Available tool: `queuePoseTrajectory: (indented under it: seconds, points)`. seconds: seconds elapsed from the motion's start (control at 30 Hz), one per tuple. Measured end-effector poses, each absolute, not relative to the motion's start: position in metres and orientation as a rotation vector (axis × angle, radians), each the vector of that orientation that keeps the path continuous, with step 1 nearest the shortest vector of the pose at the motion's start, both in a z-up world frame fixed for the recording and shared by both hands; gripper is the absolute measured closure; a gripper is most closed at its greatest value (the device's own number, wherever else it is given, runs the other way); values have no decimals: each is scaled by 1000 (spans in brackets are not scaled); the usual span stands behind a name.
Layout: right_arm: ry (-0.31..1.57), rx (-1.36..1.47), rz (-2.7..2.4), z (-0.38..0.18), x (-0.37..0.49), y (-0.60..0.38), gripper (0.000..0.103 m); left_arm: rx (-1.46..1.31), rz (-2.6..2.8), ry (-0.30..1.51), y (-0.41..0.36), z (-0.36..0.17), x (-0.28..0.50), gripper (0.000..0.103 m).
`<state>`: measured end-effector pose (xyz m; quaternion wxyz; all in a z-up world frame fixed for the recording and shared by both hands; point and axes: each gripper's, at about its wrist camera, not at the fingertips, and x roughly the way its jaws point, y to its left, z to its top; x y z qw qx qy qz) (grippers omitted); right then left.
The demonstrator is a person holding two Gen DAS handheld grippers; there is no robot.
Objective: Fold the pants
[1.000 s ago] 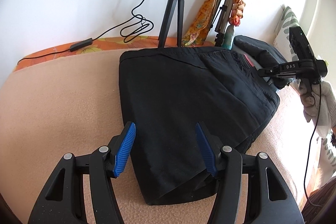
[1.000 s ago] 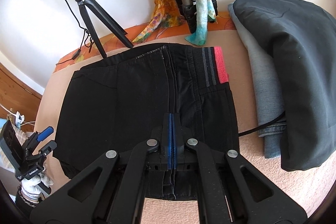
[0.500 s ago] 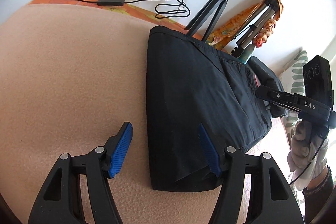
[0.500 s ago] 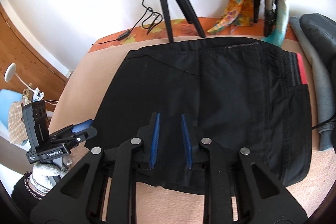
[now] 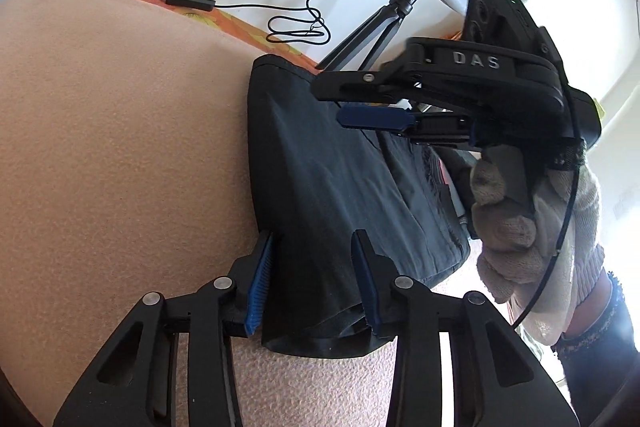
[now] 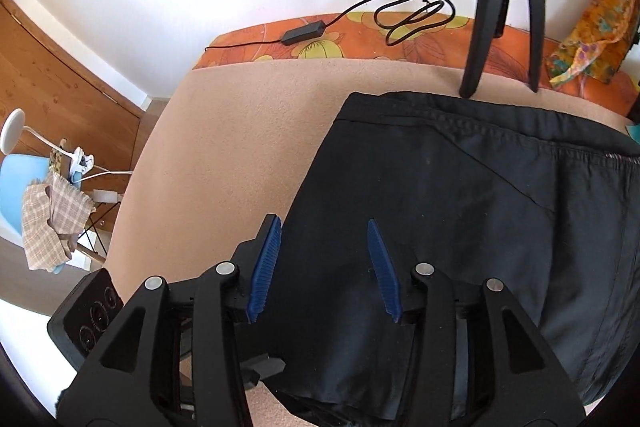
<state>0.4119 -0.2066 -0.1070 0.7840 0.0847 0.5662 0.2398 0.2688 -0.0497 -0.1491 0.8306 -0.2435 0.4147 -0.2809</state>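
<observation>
Black pants [image 5: 332,195] lie folded in a thick rectangle on the peach blanket [image 5: 120,147]. My left gripper [image 5: 316,279] is open, its blue pads straddling the near left corner of the fold, one pad at the left edge. My right gripper [image 6: 324,267] is open and hovers over the near left part of the pants [image 6: 460,227]. It also shows in the left wrist view [image 5: 360,117], held by a gloved hand above the pants.
A ring light on a tripod [image 5: 384,27] stands behind the pants, with a black cable [image 5: 296,27] along the orange floral sheet [image 6: 360,39]. A blue chair with checked cloth [image 6: 44,211] stands left of the bed.
The right gripper opened wide and moved left over the pants, near the left gripper. The left gripper closed in on the fold's near left corner, its jaws narrower.
</observation>
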Motion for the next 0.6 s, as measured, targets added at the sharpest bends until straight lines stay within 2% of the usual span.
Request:
queuePoseTrajectory:
  seconds: [0.33, 0.6]
  points:
    - [1313, -17, 437, -123, 443, -158, 47, -491, -660, 818, -58, -140, 262, 69]
    - [1405, -181, 381, -148, 450, -133, 46, -423, -683, 804, -68, -136, 256, 69]
